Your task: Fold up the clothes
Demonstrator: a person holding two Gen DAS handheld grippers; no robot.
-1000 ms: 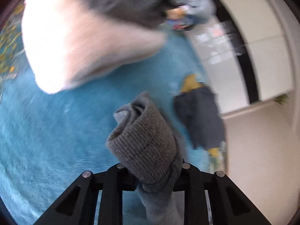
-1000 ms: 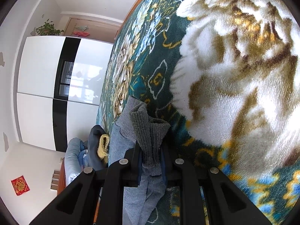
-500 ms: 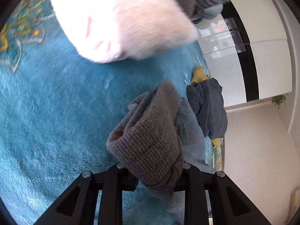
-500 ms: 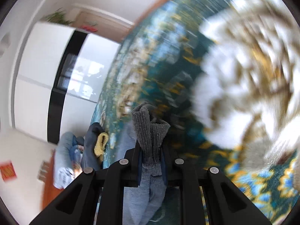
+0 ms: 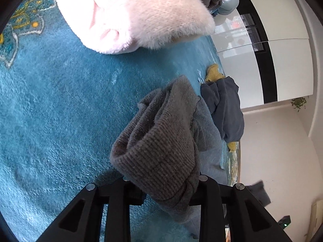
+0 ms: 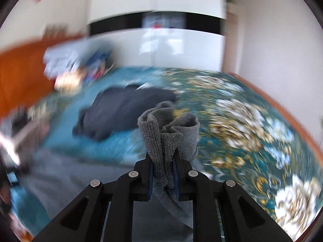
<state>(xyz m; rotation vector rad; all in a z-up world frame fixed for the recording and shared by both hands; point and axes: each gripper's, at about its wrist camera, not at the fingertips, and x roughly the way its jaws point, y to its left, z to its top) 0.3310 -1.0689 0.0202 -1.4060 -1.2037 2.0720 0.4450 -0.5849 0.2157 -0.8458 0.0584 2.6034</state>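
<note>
Grippers: right gripper (image 6: pixel 162 173) clamped on grey garment (image 6: pixel 167 129); left gripper (image 5: pixel 161 189) opening, cuff (image 5: pixel 159 153) between jaws. Lay cuff flat before releasing.

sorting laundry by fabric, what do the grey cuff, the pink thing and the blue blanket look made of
Grey cuff: ribbed knit, likely cotton or wool blend; fine ridges show.
Pink thing: fluffy fleece or faux fur; long soft pile.
Blue blanket: plush fleece, short matte nap.

Knit garment (image 5: pixel 161 147) on the blanket (image 5: pixel 56 104) — another garment (image 5: pixel 226 109) just beyond, fluffy sleeve (image 5: pixel 133 14) farther off.
</note>
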